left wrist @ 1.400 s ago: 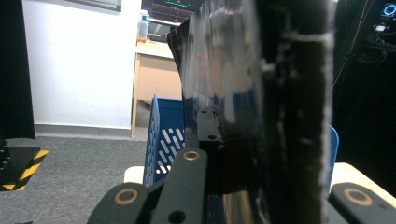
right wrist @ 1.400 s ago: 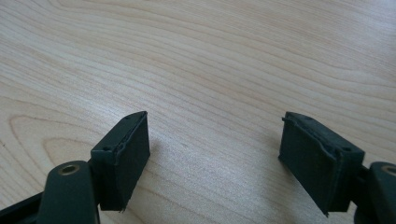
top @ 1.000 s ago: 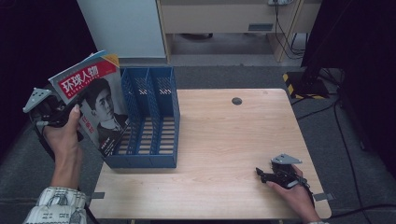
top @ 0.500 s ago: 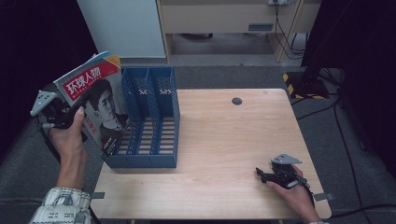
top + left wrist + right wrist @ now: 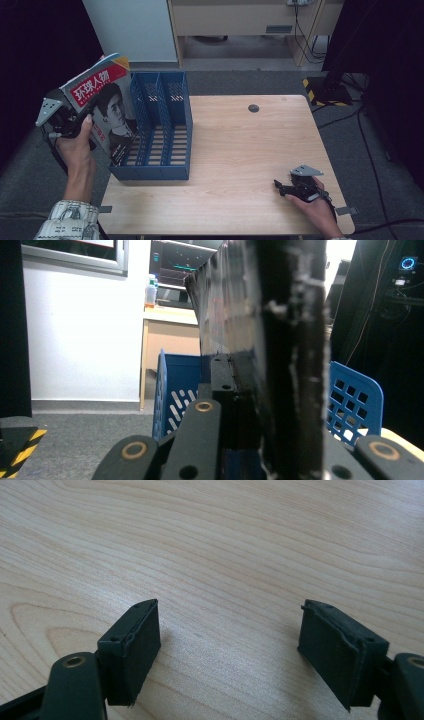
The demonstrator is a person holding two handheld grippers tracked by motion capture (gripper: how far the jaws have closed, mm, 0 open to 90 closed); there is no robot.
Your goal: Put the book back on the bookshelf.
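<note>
The left tool [image 5: 75, 117] clamps the magazine [image 5: 105, 105] upright, left of and partly over the blue file rack [image 5: 165, 145].

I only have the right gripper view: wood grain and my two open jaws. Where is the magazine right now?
Observer: The left gripper holds the magazine in the air, left of the blue file rack.
Operator: Is it gripped firmly?
Observer: In the left gripper view the jaws are closed on the magazine's edge.
Operator: Is the rack standing or lying?
Observer: It lies on its back on the table, slots open upward, with nothing in them.
Operator: And my right gripper?
Observer: The right gripper rests near the table's front right corner, holding nothing.
</note>
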